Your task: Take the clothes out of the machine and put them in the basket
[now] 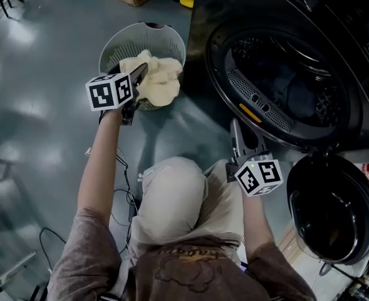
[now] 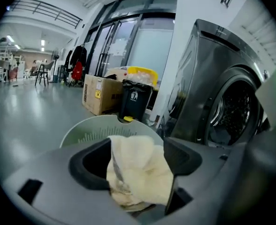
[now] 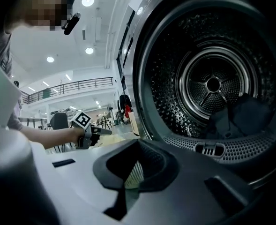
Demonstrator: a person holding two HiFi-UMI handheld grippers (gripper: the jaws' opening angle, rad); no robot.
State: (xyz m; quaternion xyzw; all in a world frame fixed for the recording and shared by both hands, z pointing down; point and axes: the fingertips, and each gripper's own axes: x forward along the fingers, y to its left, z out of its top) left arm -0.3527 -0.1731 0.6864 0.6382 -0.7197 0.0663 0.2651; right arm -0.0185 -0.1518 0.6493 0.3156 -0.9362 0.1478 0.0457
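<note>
The person crouches on the grey floor [image 1: 40,105] in front of the dark machine [image 1: 200,17], whose round door [image 1: 334,209] hangs open at the near right. To the left of the machine stands the pale, slotted basket [image 1: 118,42], and a cream cloth [image 1: 159,77] lies heaped inside it, reaching up to the near rim. The left gripper [image 1: 140,74] is stretched out over the near left side of the basket and points down at the cloth. Its fingers [image 2: 93,161] are spread, and its own view shows the cream cloth filling the gap between them. The pads do not appear to squeeze it. The right gripper [image 1: 236,127] is held at the machine's opening, close to the lower rim, and points into the drum [image 3: 212,86]. Its fingertips meet and nothing is pinched between them; only a sliver of the ribbed basket wall shows through the small gap behind the tips. Deep in the drum, on the low right, a dark garment [image 3: 243,114] rests against the perforated wall. Farther off, beyond the basket, a cardboard box [image 2: 100,95] and a black bin [image 2: 134,100] stand side by side on the floor near the glass wall.
</note>
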